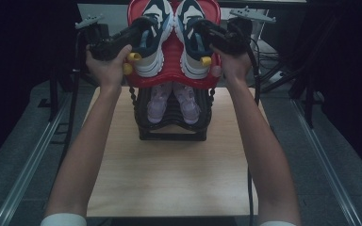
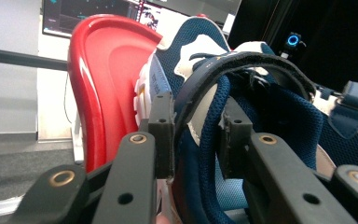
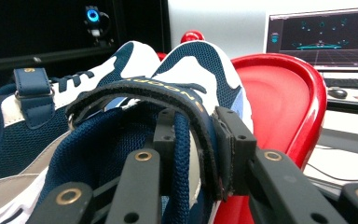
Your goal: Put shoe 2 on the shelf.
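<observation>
Nearest the person, bare tabletop (image 1: 169, 174). Beyond it a black rack (image 1: 172, 129) holds pink shoes (image 1: 173, 101); a red tray (image 1: 172, 77) sits above. Left hand-held gripper (image 1: 141, 29) pinches the collar of the left navy-white sneaker (image 1: 152, 37); right hand-held gripper (image 1: 202, 29) pinches the right sneaker (image 1: 192, 40) likewise. Each shoe's long axis runs heel-near, toe-far, dead ahead of its gripper. Strap lettering (image 3: 168, 88) illegible.
</observation>
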{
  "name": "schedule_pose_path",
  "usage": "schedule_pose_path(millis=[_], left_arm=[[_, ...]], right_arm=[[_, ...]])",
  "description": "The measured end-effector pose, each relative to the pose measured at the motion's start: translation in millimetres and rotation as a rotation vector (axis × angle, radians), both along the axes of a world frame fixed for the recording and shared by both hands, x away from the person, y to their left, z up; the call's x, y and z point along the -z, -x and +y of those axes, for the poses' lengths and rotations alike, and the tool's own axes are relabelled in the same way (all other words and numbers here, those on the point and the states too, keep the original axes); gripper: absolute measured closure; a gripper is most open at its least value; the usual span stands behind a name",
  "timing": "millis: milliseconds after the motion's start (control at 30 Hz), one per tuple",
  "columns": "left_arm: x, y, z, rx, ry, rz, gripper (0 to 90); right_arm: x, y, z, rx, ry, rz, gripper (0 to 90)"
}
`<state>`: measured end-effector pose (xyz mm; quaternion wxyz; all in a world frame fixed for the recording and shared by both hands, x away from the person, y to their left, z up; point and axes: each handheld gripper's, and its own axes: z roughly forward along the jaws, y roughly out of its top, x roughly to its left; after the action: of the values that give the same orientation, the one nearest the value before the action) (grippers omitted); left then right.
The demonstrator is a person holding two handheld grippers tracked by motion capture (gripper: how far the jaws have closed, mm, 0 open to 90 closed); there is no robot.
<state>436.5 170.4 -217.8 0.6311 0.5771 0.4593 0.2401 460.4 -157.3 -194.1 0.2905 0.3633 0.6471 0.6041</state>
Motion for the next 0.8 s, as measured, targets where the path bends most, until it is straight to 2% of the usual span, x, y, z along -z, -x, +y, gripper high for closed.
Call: schedule_pose_path(millis=[133,200,400,500,600,700,800], left_arm=[[2.3,-1.8,-1.3,0.005,0.015,-0.008,69.3],[3.5,-3.1,-2.2,0.016,0.023,-0.016,66.7],[5.0,-3.7,-5.1,0.021,0.023,-0.037,61.9],[4.9,-4.7,-3.9,0.041,0.036,-0.029,58.8],[4.6,-6.1,-0.8,0.054,0.049,-0.015,50.9],[4.2,-6.4,2.1,0.056,0.061,-0.019,45.7],[3.0,-6.3,4.8,0.061,0.084,-0.018,41.9]], right_arm=[[0.7,-4.5,0.1,-0.006,0.002,0.015,70.8],[0.9,-10.3,-1.9,-0.026,-0.005,0.043,69.8],[-3.3,-12.2,6.7,-0.031,0.044,0.035,68.6],[-3.9,-13.1,7.6,-0.038,0.052,0.034,67.4],[-3.8,-15.0,6.8,-0.058,0.039,0.043,62.5],[-4.0,-16.4,5.0,-0.077,0.008,0.048,50.9],[-4.1,-17.0,3.6,-0.094,-0.016,0.058,44.2]])
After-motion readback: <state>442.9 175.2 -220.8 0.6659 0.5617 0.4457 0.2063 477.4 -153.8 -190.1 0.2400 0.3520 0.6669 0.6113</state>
